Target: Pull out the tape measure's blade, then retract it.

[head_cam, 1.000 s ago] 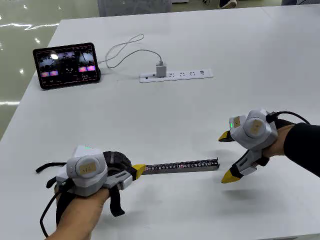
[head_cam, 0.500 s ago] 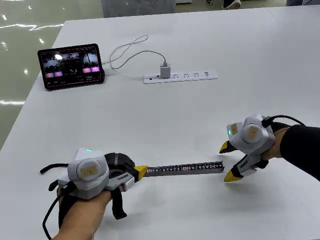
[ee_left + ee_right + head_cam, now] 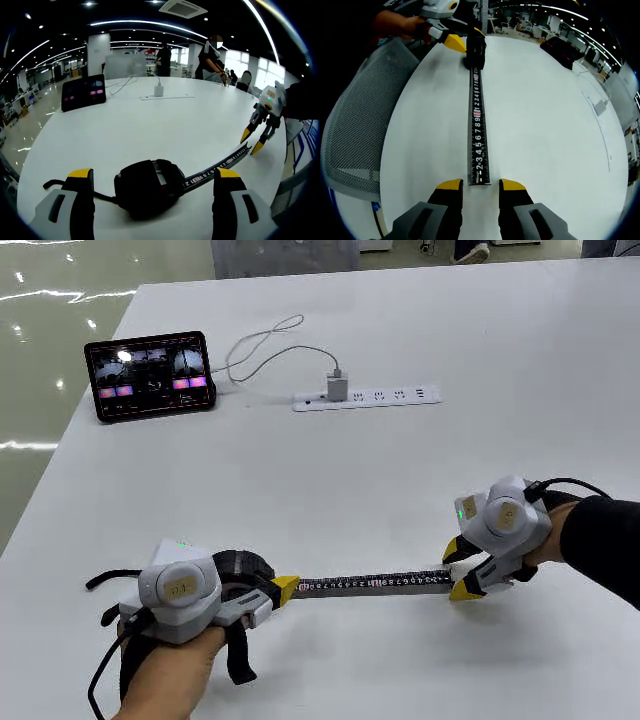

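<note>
Lying on the white table (image 3: 400,470), the black tape measure (image 3: 150,192) sits between the wide-open jaws of the left gripper (image 3: 154,172), its numbered blade (image 3: 478,125) drawn out. The right gripper (image 3: 481,184), jaws narrowly parted, sits at the blade's tip, gripping nothing.

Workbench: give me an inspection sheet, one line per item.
Surface: white table.
Job's things: black tape measure case lying flat; blade pulled out along the table.
Clutter: tablet, screen lit; power strip with a charger plugged in.
Grippers: left gripper open, jaws either side of the case, apart from it; right gripper open, tips straddling the blade's end.
Cables: white cable from charger toward tablet.
Surroundings: glossy floor, mesh chair, people standing beyond the table.
</note>
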A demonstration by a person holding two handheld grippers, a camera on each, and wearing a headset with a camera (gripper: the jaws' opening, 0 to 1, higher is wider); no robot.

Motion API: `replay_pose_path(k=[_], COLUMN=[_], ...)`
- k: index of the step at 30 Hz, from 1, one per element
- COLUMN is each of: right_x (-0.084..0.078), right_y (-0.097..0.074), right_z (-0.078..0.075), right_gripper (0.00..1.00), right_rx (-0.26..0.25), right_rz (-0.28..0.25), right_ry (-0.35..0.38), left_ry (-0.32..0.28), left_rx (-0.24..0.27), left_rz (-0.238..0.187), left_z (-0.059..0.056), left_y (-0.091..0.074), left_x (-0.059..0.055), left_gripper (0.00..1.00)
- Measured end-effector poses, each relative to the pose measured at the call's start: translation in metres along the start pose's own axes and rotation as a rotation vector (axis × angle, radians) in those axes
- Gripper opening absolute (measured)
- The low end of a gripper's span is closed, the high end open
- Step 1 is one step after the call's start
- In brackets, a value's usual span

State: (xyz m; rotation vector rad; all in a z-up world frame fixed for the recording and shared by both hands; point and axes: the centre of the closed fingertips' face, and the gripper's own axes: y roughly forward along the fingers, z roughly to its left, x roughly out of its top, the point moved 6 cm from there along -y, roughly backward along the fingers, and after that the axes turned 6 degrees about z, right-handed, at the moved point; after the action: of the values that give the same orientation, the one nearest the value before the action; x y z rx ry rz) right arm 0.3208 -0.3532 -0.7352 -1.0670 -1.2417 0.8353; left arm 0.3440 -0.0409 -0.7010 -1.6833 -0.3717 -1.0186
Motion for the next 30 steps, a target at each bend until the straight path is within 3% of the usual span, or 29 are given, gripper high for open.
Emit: replay_pose_path(k=[10,23,30], right_x=[0.0,0.001,0.003], right_y=[0.002,0.004,0.004], right_z=[0.0,0.002,0.0], right_gripper=[0.14,0.12,0.12], right_rx=[-0.004,0.0,0.008], right_rz=[0.004,0.013,0.032], right_ry=[-0.023,-0.045,-0.018], left_ry=[-0.003,-0.007,0.001], left_rx=[-0.004,0.002,0.035], left_rz=[0.002,0.009,0.016], left_z=[-0.001,-0.003,-0.004], left_y=[0.001,0.005,0.013], left_x=[-0.001,-0.005,-0.011], left_gripper=[0.95,0.95,0.87])
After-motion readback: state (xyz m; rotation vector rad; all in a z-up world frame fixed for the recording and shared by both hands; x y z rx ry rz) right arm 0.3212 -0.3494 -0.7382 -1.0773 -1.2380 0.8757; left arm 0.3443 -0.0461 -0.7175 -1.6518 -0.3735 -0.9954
